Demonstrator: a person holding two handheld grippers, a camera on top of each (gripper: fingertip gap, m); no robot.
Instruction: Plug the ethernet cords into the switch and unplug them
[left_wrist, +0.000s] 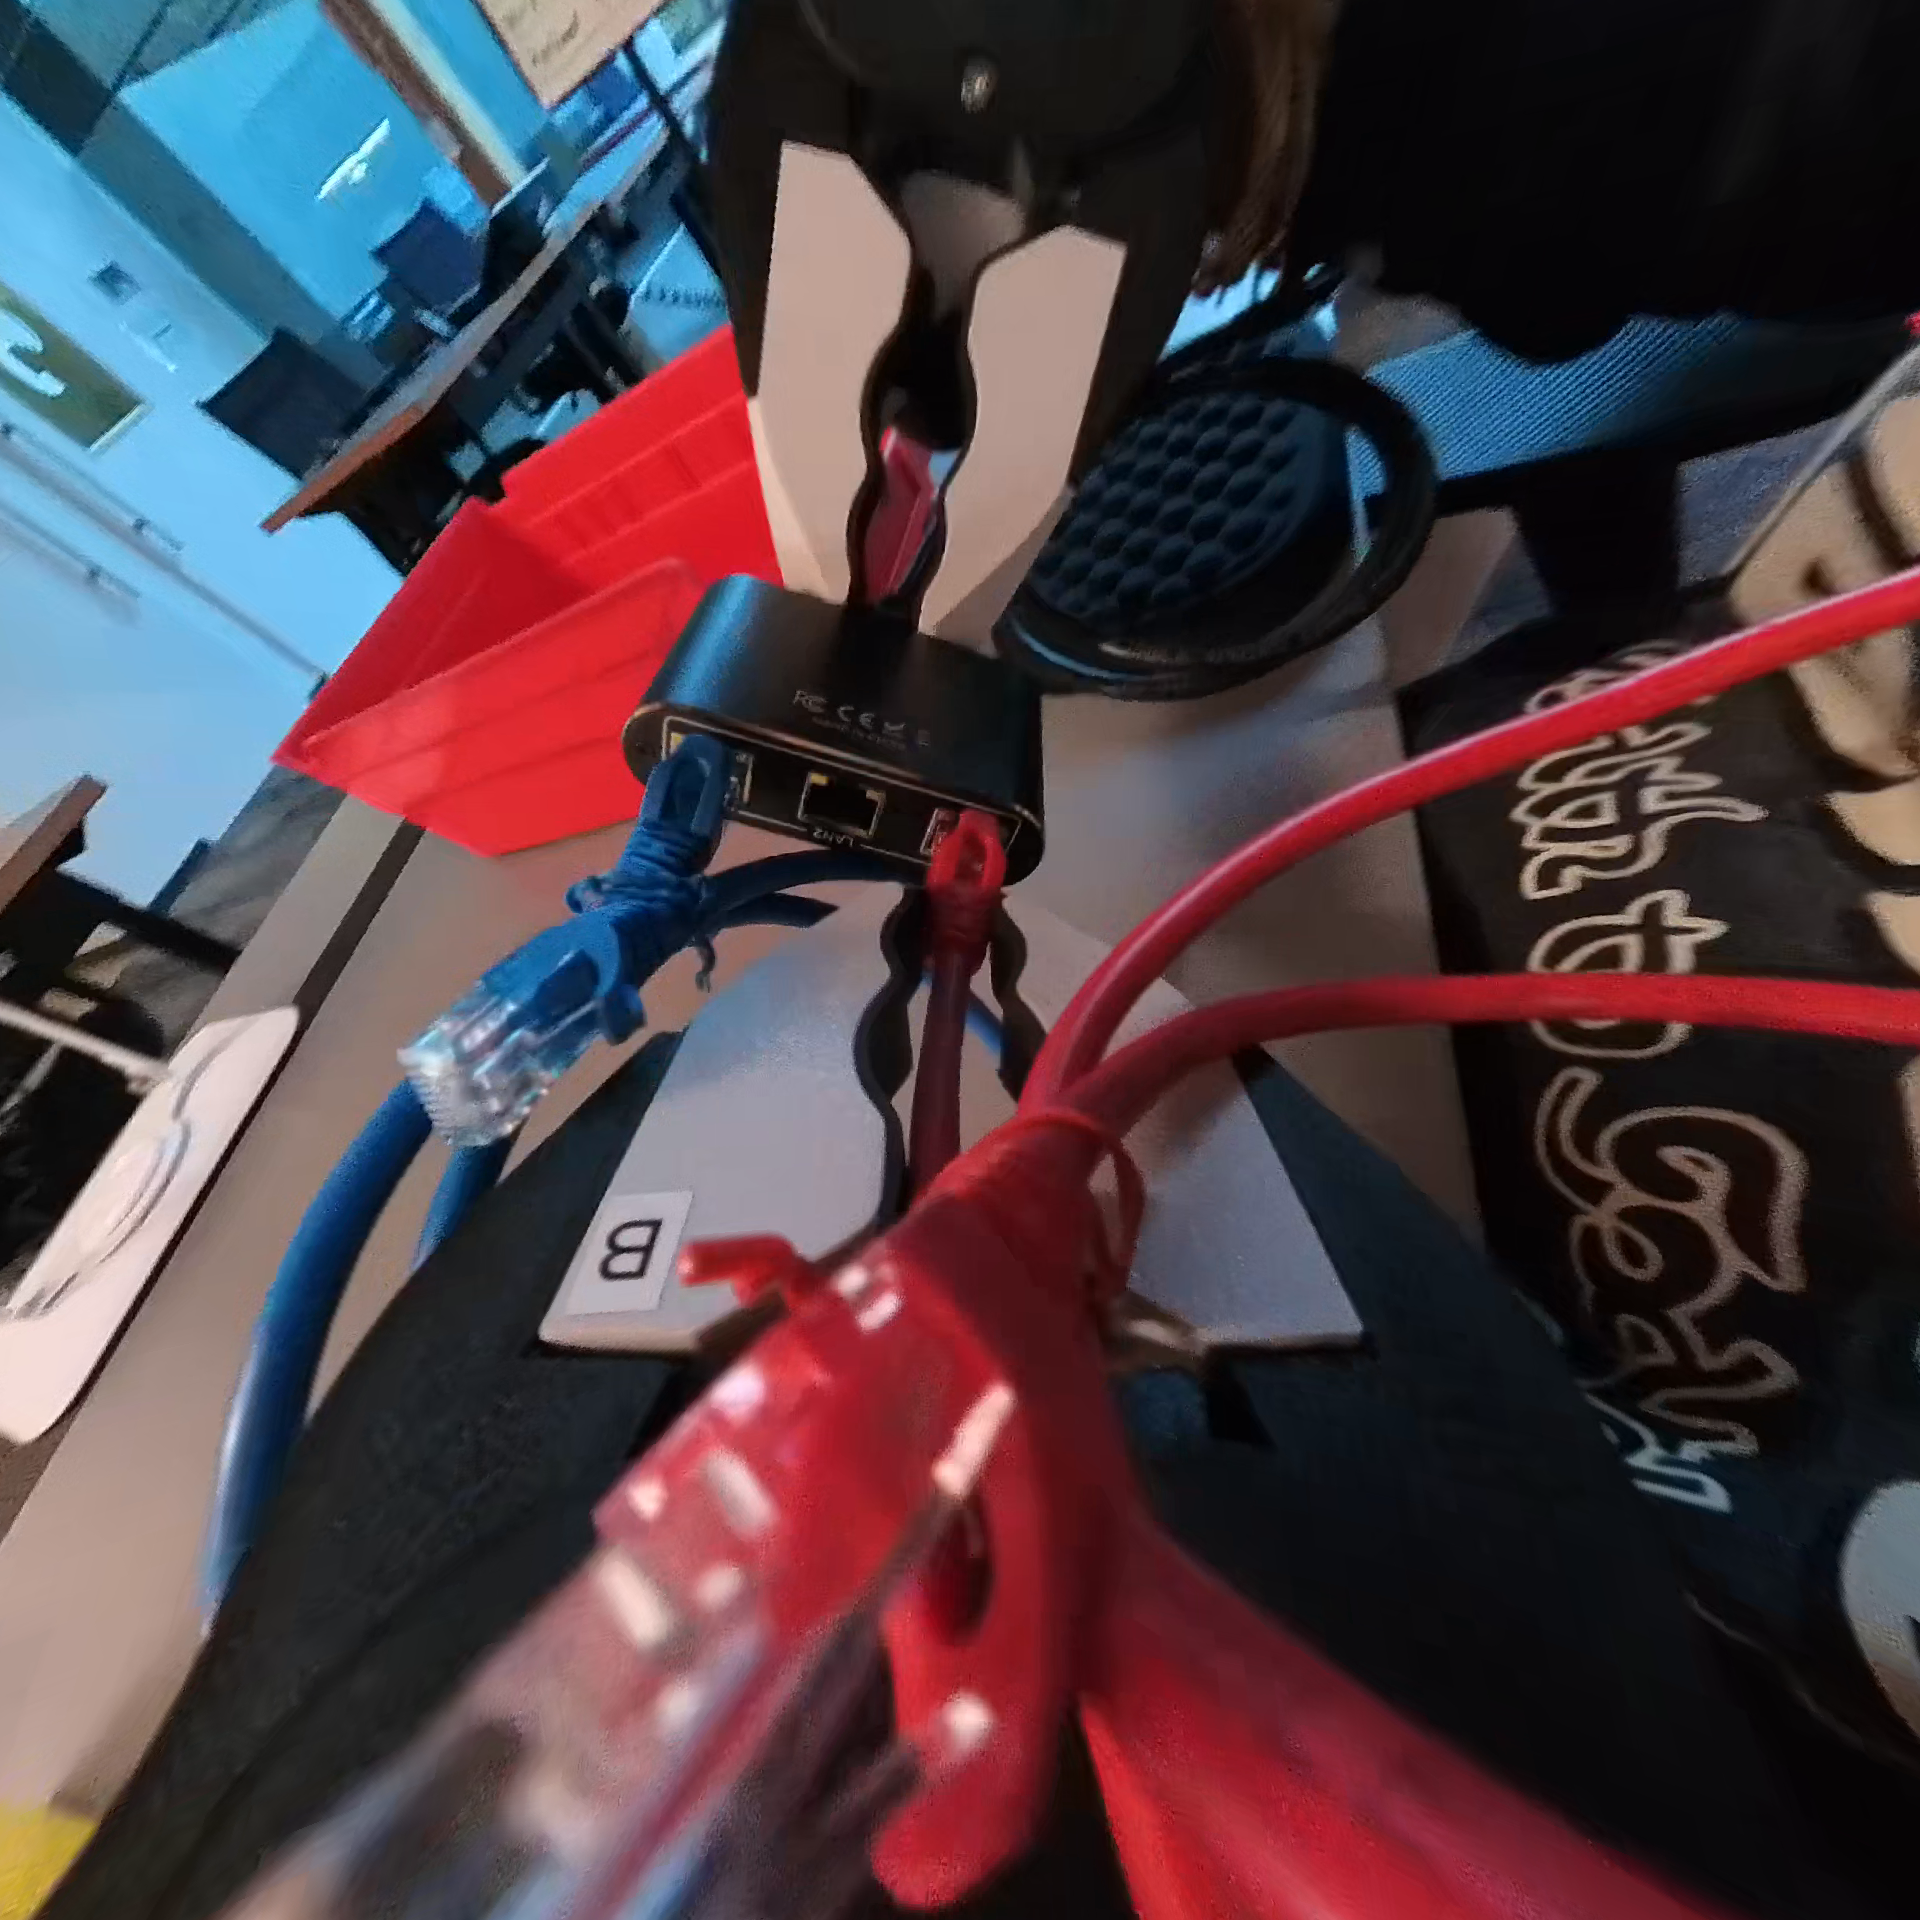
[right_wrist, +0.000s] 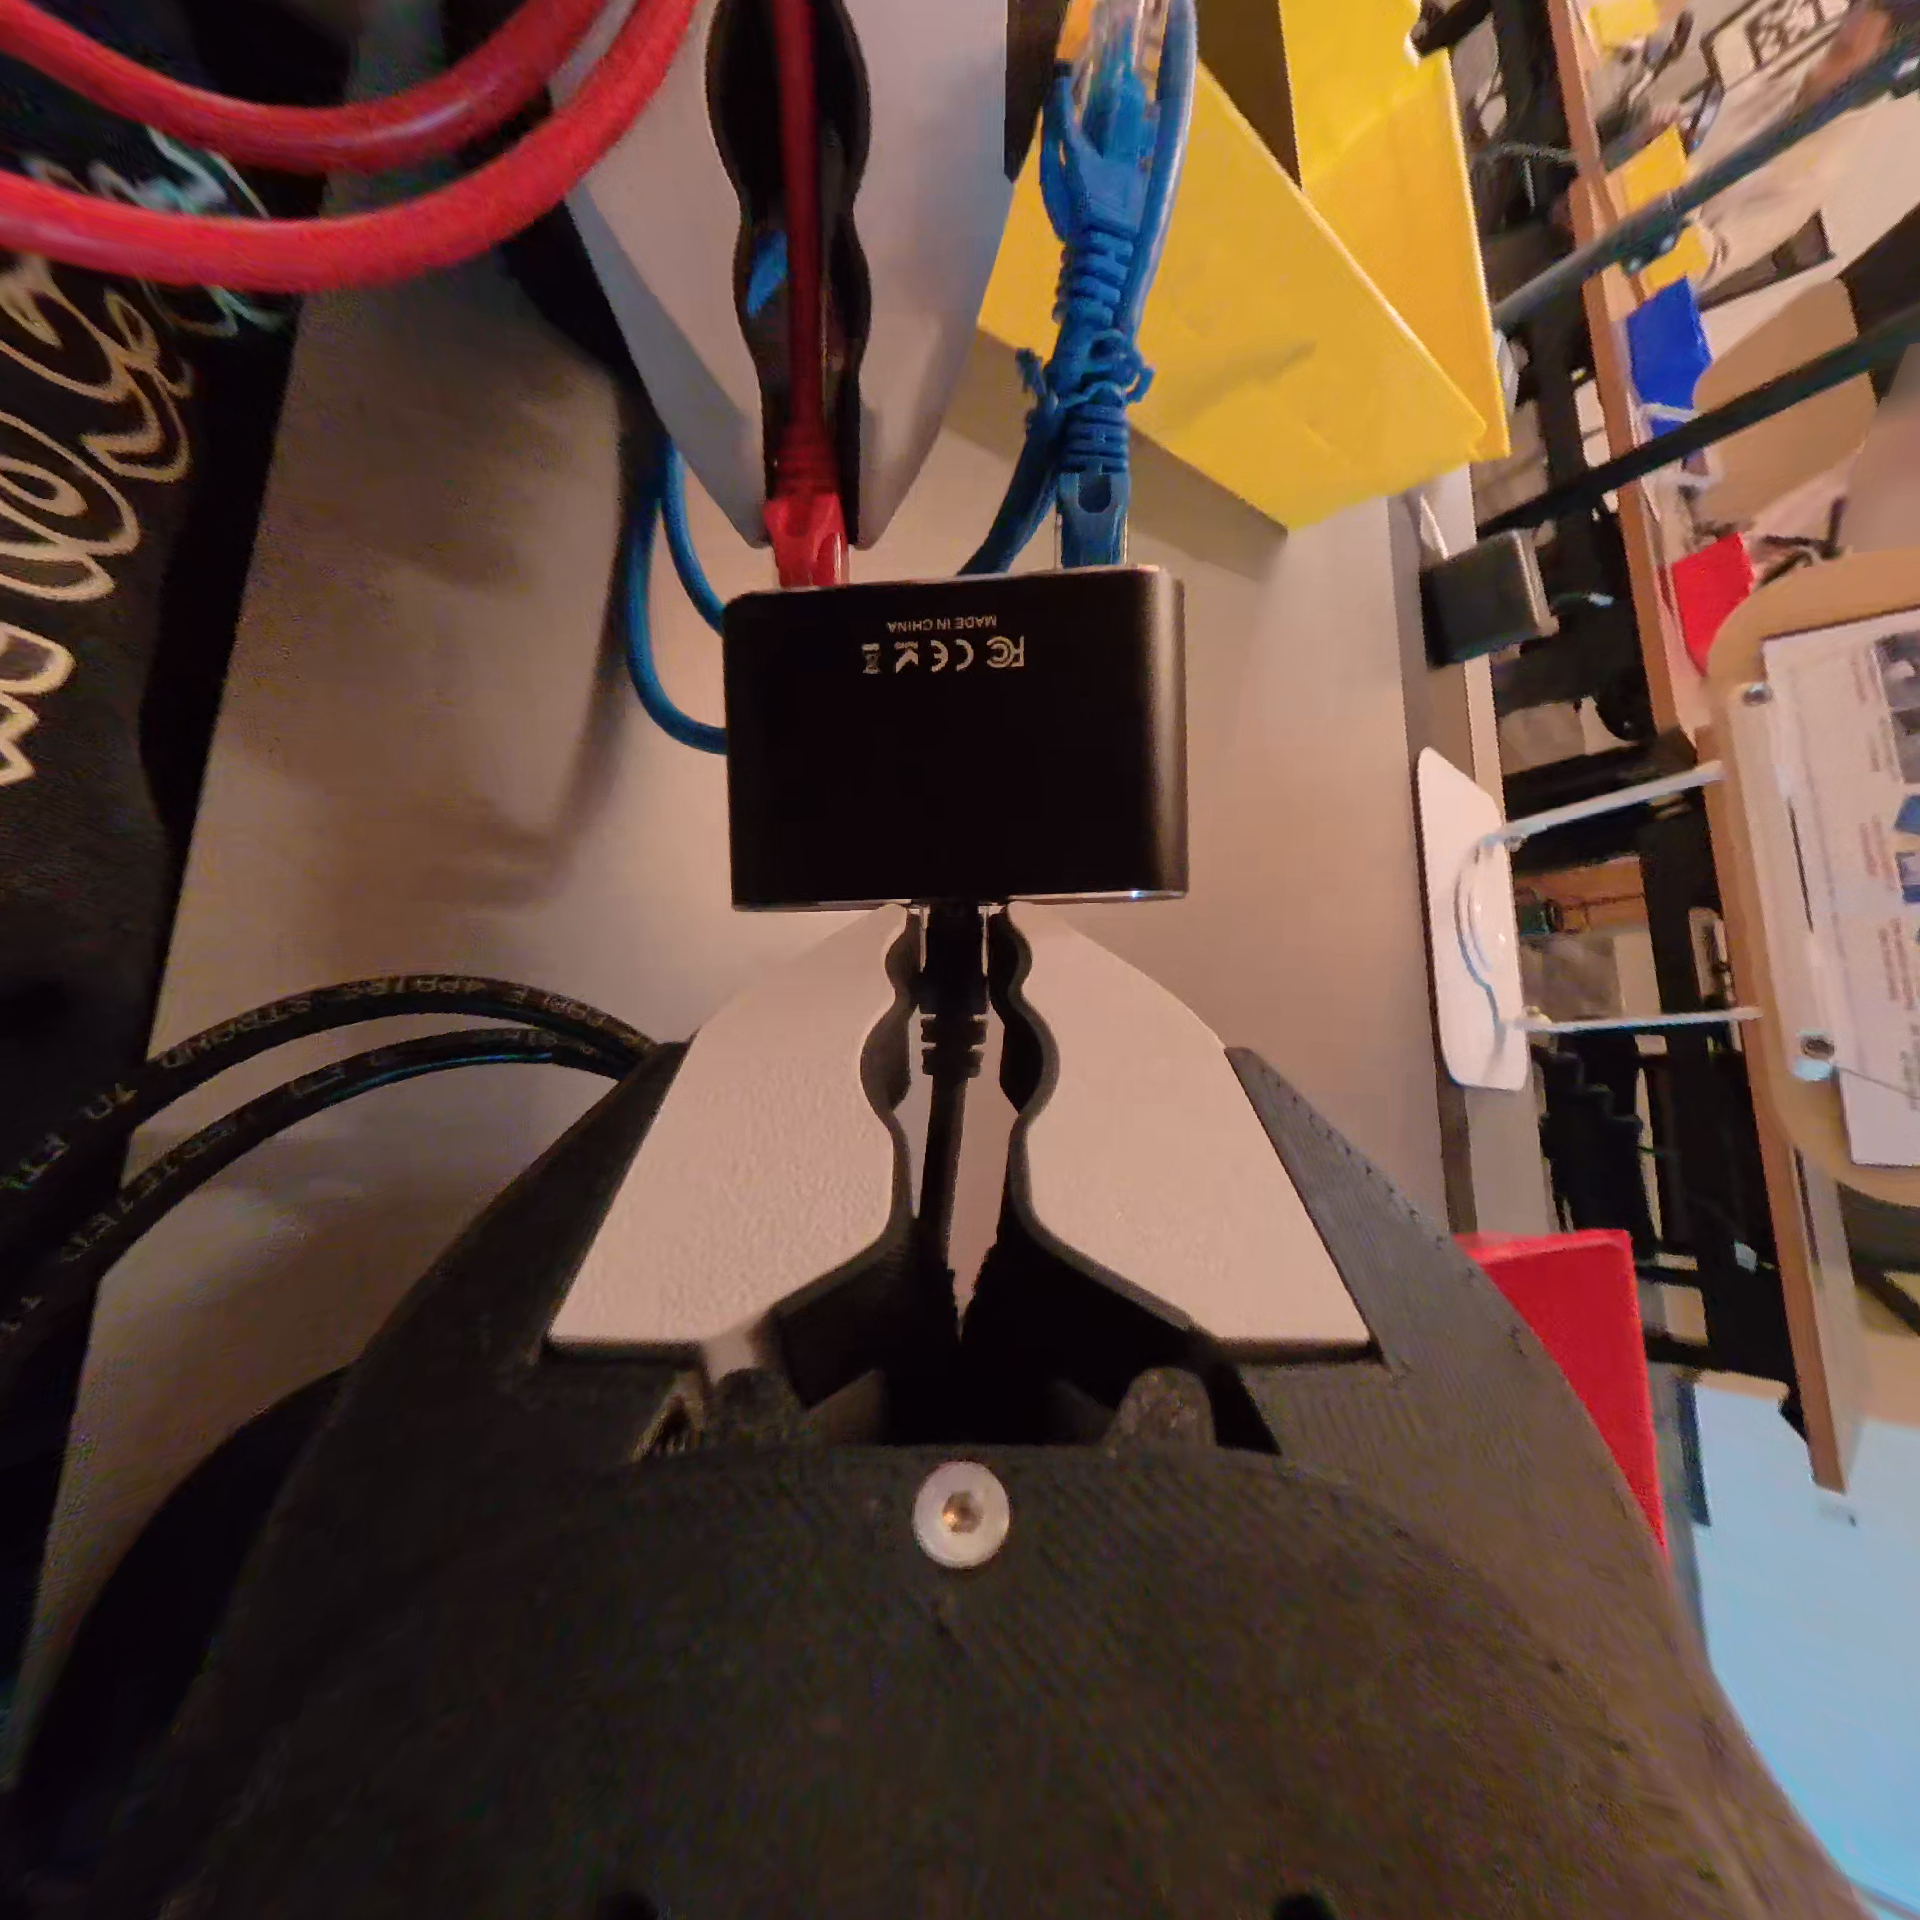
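Left gripper (left_wrist: 951, 997): jaws clenched on the red cord (left_wrist: 948, 1013) just behind its plug, which sits in an end port of the switch (left_wrist: 862, 727). Right gripper (right_wrist: 954, 1039): jaws pinched on the black cord (right_wrist: 951, 1023) at its plug boot, against the opposite face of the switch. The switch, a small black box, lies flat on the pale table (right_wrist: 416, 623) between the two grippers, which face each other across it. On the side of the switch toward the left gripper there are three ports: the red plug in one end port, the blue cord (left_wrist: 681, 800) in the other end port, and the middle port (left_wrist: 842, 805) open. A loose blue plug (left_wrist: 499, 1039) with a clear tip lies just beside the plugged blue one, near the left gripper's finger. A second red plug (left_wrist: 810, 1558), blurred and very close to the left camera, hangs in front of the left gripper, tied to the red cord's loops by a thin tie. Those loops run off to the far side of the switch from the blue cord, over a black mat (left_wrist: 1662, 1039) with pale lettering. Coiled black cable (left_wrist: 1382, 499) and a round black dimpled pad (left_wrist: 1184, 509) lie behind the switch beside the right gripper. A red bin (left_wrist: 499, 665) stands behind the switch on the blue cord's side; a yellow bin (right_wrist: 1278, 343) stands beyond the blue cord. A white plate (right_wrist: 1470, 925) lies near the table edge.
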